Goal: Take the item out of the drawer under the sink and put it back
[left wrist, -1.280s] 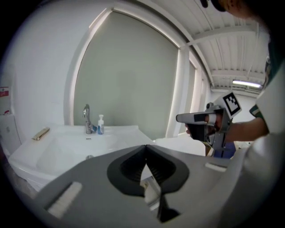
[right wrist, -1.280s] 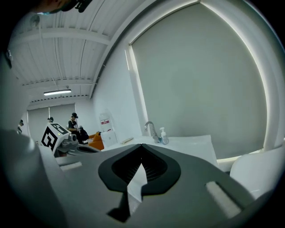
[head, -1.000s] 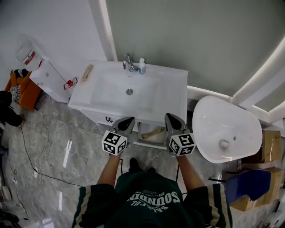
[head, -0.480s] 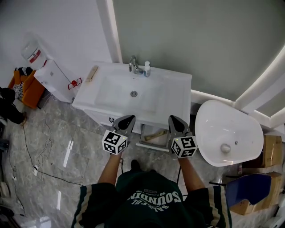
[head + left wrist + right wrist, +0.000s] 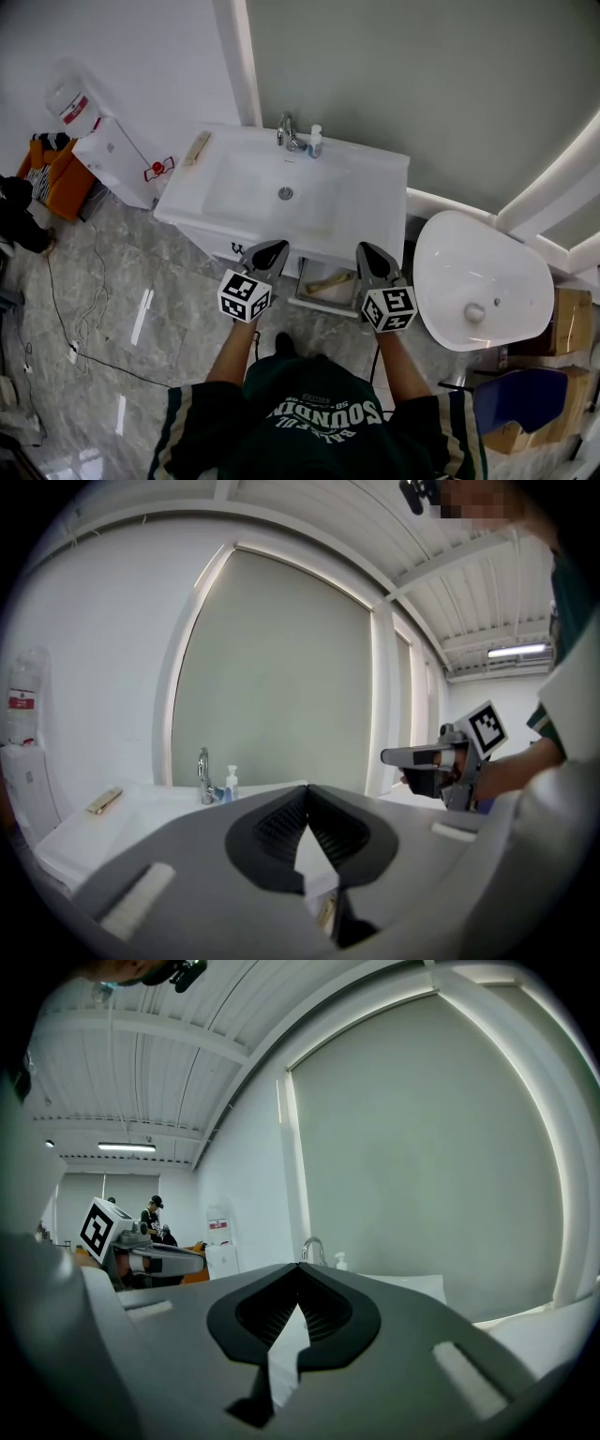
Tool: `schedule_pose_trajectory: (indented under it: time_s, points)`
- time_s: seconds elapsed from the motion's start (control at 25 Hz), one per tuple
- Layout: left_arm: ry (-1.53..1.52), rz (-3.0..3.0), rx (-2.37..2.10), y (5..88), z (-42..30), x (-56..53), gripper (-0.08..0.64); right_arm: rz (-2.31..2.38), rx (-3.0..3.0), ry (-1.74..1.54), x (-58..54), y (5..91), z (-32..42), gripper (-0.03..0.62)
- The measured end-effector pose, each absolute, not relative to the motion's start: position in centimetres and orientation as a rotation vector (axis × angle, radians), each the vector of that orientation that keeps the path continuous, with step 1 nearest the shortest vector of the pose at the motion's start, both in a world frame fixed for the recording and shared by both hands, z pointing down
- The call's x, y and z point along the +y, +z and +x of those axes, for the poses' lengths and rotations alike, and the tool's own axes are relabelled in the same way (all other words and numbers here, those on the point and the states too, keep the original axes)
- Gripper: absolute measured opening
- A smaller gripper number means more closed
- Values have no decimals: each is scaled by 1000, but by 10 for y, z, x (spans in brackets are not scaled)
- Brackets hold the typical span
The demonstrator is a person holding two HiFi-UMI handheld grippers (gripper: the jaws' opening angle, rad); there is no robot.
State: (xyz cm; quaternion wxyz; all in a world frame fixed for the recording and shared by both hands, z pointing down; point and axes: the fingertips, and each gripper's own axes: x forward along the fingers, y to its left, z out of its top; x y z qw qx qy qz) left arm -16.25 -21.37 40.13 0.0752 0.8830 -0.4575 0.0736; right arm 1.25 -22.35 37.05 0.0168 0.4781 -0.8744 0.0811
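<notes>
The left tool (image 5: 269, 251) is shut. In the left gripper view its ribbed pads (image 5: 281, 827) meet at the tips with nothing between them. The right tool (image 5: 368, 254) is the same: jaws together and empty, as its own view shows. Both point forward at the front of the vanity, the left one at the drawer's left corner and the right one at its right corner, well apart from each other.

Between them, in the head view, the drawer (image 5: 323, 307) under the sink (image 5: 246, 192) stands pulled out. The item (image 5: 329, 280), a pale wooden piece, lies slantwise on the drawer's floor near the middle, untouched by either tool. On the sink's back edge stand the faucet (image 5: 286, 131) and a small bottle (image 5: 316, 141). A wooden stick (image 5: 197, 148) lies at the left edge.

Over the last second almost nothing has changed. The drawer has stayed open, the item has stayed inside it, and both tools have kept shut in much the same places. Only the head camera's aim has drifted a little.

This looks like a pause rather than a step in progress. With the item in the drawer and both tools empty, I cannot say whether it is yet to be lifted out or has already been returned. If it is yet to come out, a tool must open and go down into the drawer. If it is back, the drawer's front edge needs a push to close it.
</notes>
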Motion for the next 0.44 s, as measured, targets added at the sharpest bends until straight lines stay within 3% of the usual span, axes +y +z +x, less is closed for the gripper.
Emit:
schedule_pose_trajectory:
  time_s: [0.44]
  points:
    - [219,2653,-1361,407,-168,-222,51,1477,-2719,257,-230,375,2,2]
